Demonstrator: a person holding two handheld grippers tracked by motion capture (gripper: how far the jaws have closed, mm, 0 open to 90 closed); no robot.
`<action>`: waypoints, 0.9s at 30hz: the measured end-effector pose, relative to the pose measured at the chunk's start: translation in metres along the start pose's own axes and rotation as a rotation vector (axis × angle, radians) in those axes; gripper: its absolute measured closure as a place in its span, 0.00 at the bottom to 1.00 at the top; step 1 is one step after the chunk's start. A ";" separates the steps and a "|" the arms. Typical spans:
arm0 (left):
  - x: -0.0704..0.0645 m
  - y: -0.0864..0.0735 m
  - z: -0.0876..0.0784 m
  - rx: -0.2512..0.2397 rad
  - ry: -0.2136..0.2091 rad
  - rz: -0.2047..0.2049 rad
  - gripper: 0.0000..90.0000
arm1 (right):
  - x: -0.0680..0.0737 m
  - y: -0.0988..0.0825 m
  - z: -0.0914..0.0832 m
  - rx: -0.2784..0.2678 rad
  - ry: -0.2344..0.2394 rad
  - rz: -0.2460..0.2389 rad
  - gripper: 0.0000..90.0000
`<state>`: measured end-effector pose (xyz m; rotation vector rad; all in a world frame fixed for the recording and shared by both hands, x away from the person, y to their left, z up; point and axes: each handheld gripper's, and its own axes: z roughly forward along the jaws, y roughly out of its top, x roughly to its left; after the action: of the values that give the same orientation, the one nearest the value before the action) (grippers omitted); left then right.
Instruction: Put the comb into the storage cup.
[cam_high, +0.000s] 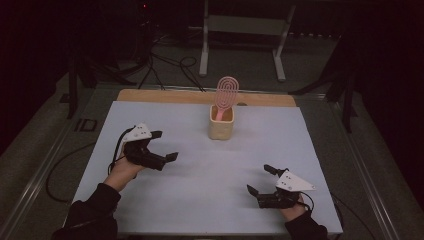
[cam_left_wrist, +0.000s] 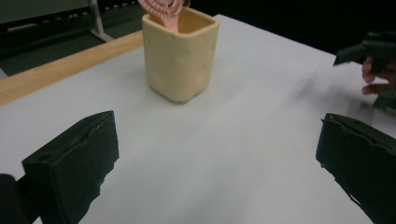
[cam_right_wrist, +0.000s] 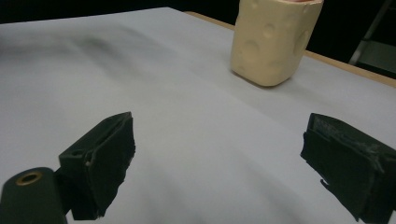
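A cream square cup (cam_high: 221, 127) stands upright toward the back middle of the white table (cam_high: 200, 200). A pink oval brush (cam_high: 226, 94) rises out of it, handle down. My left gripper (cam_high: 165, 145) hovers at the left, open, nothing between its jaws, pointing toward the cup (cam_left_wrist: 180, 53), where the pink brush (cam_left_wrist: 162, 10) pokes out of the cup's mouth. My right gripper (cam_high: 261, 180) sits near the front right, open and empty, aimed left and back. The cup (cam_right_wrist: 273, 39) stands ahead of it at upper right.
A wooden strip (cam_high: 200, 96) runs along the table's far edge. Beyond it lie black cables (cam_high: 165, 67) on the floor and a grey metal stand (cam_high: 243, 35). The other hand with its gripper (cam_left_wrist: 373, 60) appears at the right of the left gripper view.
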<state>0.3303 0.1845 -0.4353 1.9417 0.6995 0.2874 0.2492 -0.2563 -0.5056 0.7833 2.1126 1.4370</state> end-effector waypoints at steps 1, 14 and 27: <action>-0.001 -0.002 -0.002 0.004 0.004 0.001 0.00 | 0.000 0.000 0.000 0.000 0.000 0.001 0.10; -0.014 -0.032 -0.035 -0.010 0.012 -0.005 0.00 | 0.001 0.000 0.000 -0.001 0.000 0.003 0.10; -0.019 -0.071 -0.063 0.010 0.075 -0.023 0.00 | 0.002 0.001 0.001 0.003 -0.002 -0.005 0.10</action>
<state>0.2601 0.2431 -0.4671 1.9388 0.7732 0.3448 0.2485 -0.2546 -0.5052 0.7795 2.1137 1.4303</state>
